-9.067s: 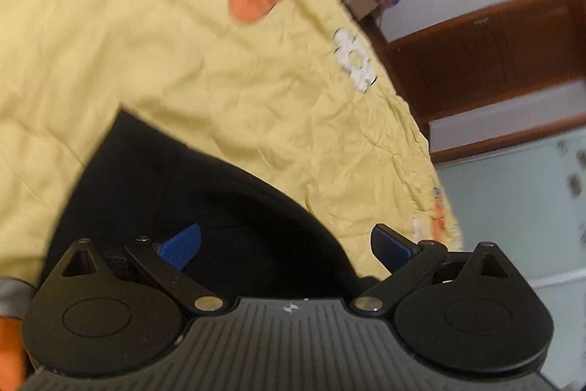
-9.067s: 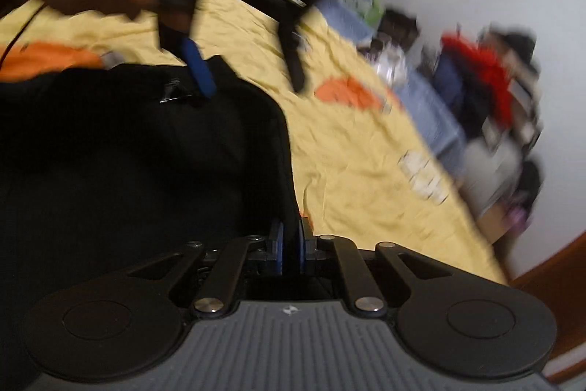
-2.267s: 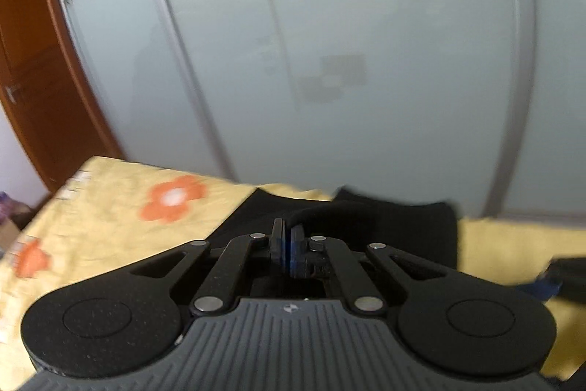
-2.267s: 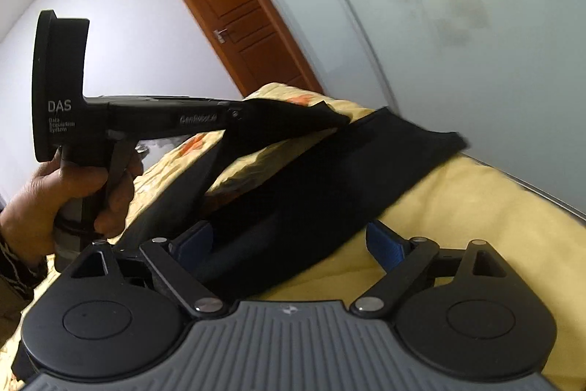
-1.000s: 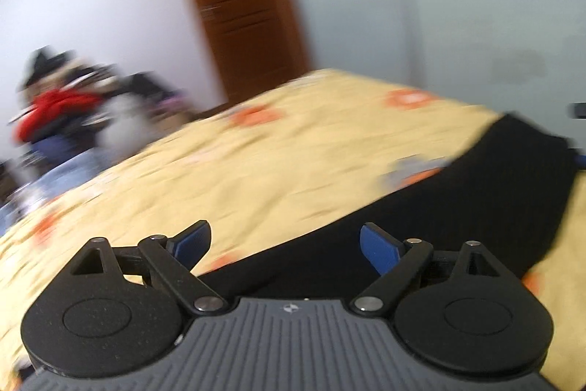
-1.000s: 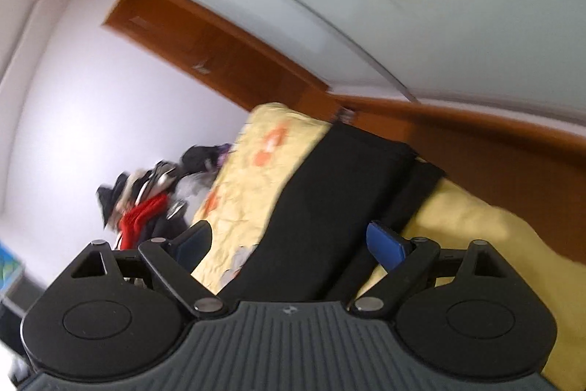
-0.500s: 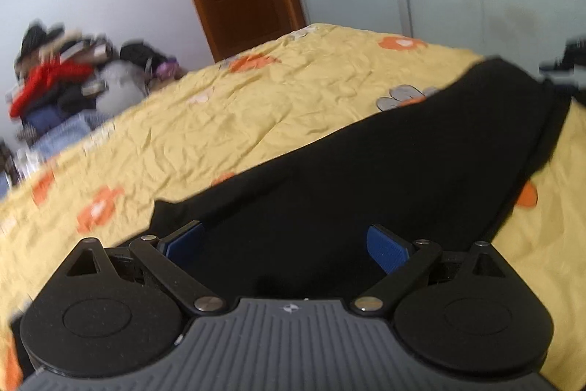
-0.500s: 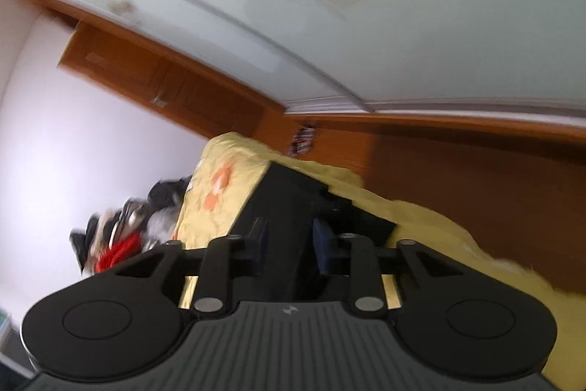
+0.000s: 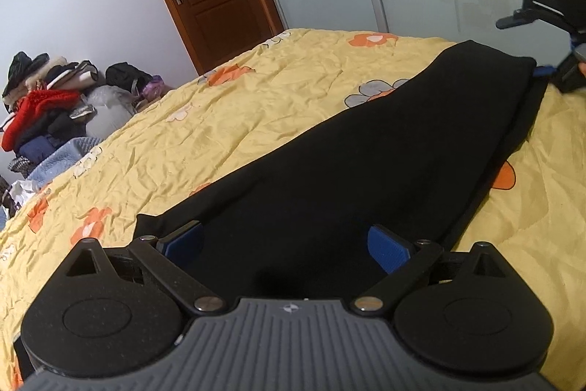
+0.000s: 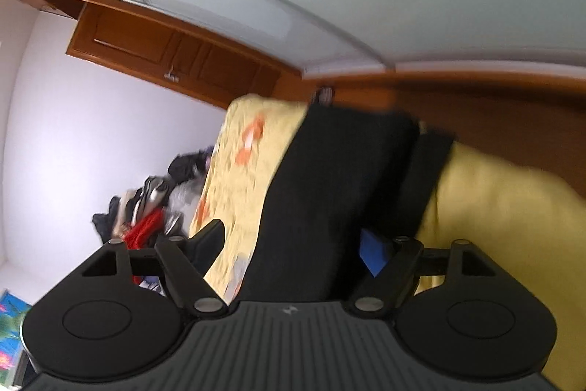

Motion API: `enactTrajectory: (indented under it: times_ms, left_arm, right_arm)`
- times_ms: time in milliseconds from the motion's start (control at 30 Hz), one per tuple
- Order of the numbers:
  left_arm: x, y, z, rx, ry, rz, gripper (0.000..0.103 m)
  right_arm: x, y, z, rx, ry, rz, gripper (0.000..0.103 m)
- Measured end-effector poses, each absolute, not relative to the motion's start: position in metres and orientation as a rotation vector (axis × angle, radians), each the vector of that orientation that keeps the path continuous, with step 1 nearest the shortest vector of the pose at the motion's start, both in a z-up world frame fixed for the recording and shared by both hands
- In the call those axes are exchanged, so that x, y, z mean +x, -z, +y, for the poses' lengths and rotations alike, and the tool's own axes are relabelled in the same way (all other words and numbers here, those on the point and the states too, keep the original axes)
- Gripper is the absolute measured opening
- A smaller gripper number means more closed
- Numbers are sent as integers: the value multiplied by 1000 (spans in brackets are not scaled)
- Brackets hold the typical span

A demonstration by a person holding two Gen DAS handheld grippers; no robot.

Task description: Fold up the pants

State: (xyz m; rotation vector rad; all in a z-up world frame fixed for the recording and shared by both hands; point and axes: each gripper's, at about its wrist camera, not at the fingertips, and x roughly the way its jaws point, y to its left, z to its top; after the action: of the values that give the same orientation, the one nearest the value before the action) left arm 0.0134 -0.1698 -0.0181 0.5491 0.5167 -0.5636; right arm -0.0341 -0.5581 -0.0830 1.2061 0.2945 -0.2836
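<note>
The long black fabric pants [image 9: 366, 152] lie flat on the yellow quilted bedspread with orange flowers [image 9: 219, 120], folded lengthwise so that one leg rests on the other. The lower layer shows as a thin strip along the right edge.

The left gripper [image 9: 285, 244] hovers over the near end of the pants with its blue-padded fingers [image 9: 388, 248] spread wide and holding nothing. The right gripper [image 10: 293, 244] is at the far end. Its fingers also stand apart around the cloth there, but this view is blurred, so it is hard to say if they touch the fabric.

The step in hand seems to be the next fold, end to end. To do it well, each gripper should take both layers together at one end, lift just enough to clear the bed, and lay that end squarely on the other so the edges meet.

There is one pair of pants, one bedspread and two grippers.
</note>
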Motion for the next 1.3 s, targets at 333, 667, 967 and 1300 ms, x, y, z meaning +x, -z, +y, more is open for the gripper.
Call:
enactTrajectory:
  times_ms: [333, 667, 967, 1300]
  left_arm:
    - [26, 15, -155, 465, 553, 577, 98]
    - [31, 17, -150, 430, 545, 615, 98]
    - [34, 12, -145, 398, 552, 615, 98]
    - [53, 28, -171, 452, 643, 746, 96]
  right_arm:
    - [-42, 90, -562, 1100, 405, 249, 4]
    - [-72, 79, -562, 993, 507, 283, 6]
    - [-41, 29, -500, 485, 697, 322, 33]
    - [36, 51, -424, 4, 172, 836, 95]
